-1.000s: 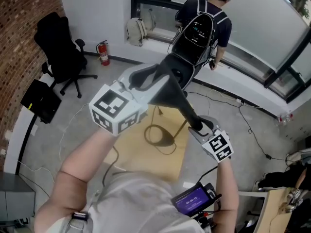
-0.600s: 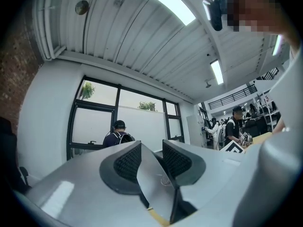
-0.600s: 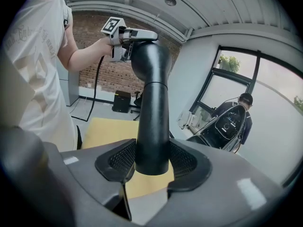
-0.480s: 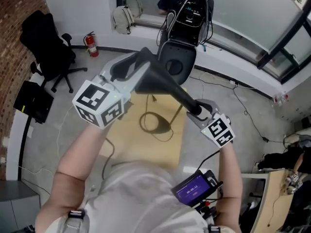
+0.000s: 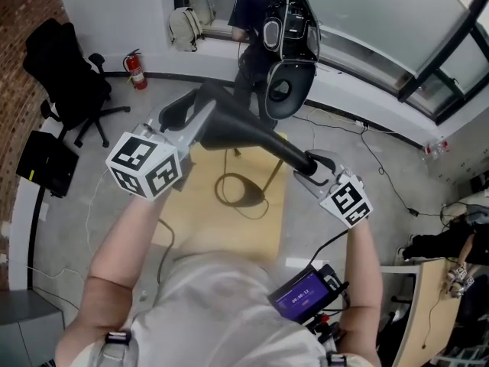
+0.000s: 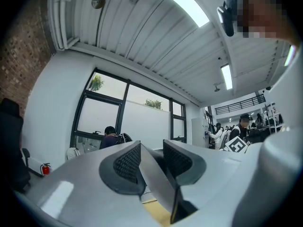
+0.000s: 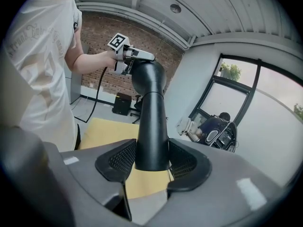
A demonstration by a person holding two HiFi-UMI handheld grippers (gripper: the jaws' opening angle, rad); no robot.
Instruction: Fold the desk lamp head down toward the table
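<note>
The black desk lamp's cone-shaped head [image 5: 229, 127] hangs above the yellow wooden table [image 5: 252, 239]. My left gripper [image 5: 200, 107] has the head's wide end between its jaws. In the left gripper view the thin shade rim [image 6: 158, 186] runs slantwise between the pads, and the left gripper [image 6: 152, 162] is easing its jaws apart while the pads still touch the rim. My right gripper [image 5: 309, 167] is shut on the lamp's round arm [image 7: 151, 126], both pads of the right gripper [image 7: 151, 161] against the tube. The lamp head [image 7: 147, 77] shows beyond, up at the left gripper.
A dark cable loop [image 5: 241, 197] lies on the table. A person with a backpack [image 5: 263, 21] stands at the window ledge. At the left are a black office chair [image 5: 65, 67], a red fire extinguisher [image 5: 134, 69] and a black box [image 5: 42, 163].
My left gripper has swung left and lower, carrying the lamp head with it. The right gripper has stayed on the arm. The person at the window has shifted left.
</note>
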